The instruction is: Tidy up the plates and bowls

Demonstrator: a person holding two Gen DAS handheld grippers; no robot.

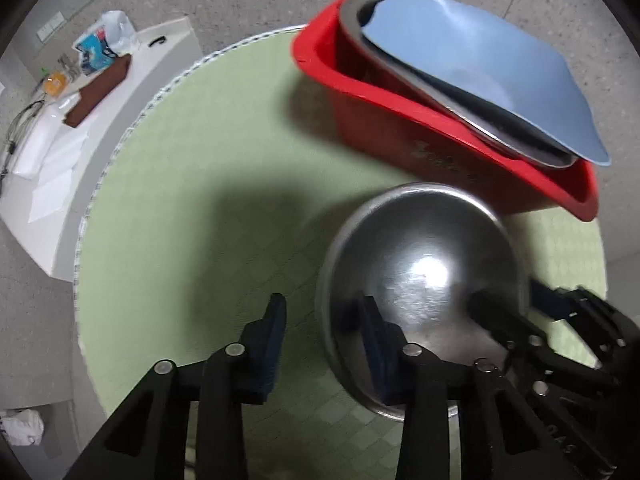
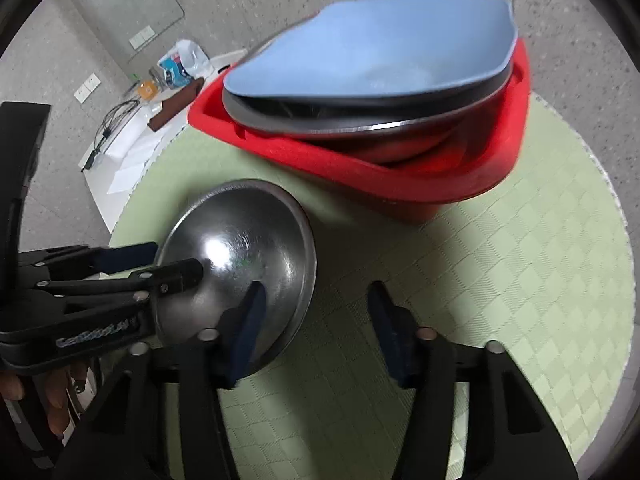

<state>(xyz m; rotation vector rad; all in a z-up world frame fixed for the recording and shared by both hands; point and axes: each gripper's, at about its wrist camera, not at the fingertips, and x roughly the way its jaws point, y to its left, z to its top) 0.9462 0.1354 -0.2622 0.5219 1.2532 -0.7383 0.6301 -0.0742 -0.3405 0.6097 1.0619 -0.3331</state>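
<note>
Left wrist view: round green table (image 1: 168, 208); one red tub (image 1: 400, 120) holding one blue plate (image 1: 480, 68) over a dark dish; one steel bowl (image 1: 420, 280) before it. Left hand-held gripper (image 1: 324, 344) part-open, astride the bowl's rim.

Right wrist view: right hand-held gripper (image 2: 316, 328) part-open, one finger inside the bowl; grip uncertain.

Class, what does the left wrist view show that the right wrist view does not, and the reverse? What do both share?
Only the left wrist view: a crumpled white thing on the floor. Only the right wrist view: a hand at lower left. Both: the steel bowl, the red basin holding a blue plate, the green mat.
</note>
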